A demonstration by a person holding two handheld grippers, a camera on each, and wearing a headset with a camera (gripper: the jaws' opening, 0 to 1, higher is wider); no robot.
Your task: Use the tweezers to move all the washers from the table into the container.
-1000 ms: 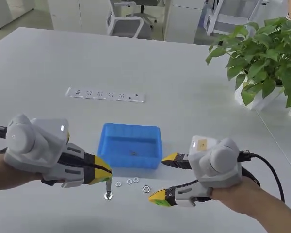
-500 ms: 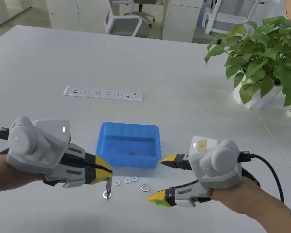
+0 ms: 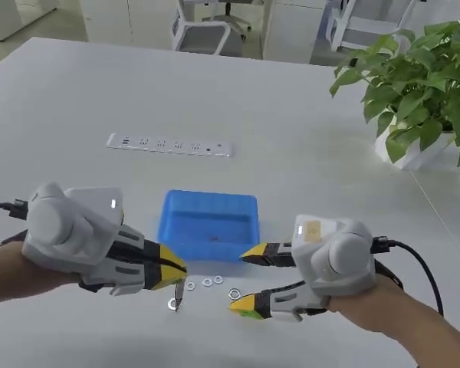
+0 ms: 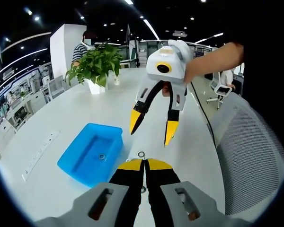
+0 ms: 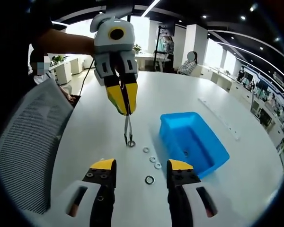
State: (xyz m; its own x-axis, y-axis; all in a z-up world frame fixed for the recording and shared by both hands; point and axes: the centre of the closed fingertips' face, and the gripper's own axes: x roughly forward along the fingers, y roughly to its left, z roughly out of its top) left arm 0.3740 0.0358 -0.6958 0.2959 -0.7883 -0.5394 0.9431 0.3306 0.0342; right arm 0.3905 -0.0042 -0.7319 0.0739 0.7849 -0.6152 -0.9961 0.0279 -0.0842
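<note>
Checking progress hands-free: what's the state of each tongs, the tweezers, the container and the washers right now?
Left tongs: shut on the tweezers.
Right tongs: open, holding nothing.
Tweezers: clamped, tips pointing down.
Container: holds one washer.
Table washers: five, lying flat beside the container.

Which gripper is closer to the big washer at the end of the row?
Right. The right gripper has the large washer between its open jaw tips; the left gripper, shut on the tweezers, sits beyond the three small washers.

No writing is legible; the orange label (image 3: 314,228) on the right gripper (image 3: 238,282) is too blurred.
</note>
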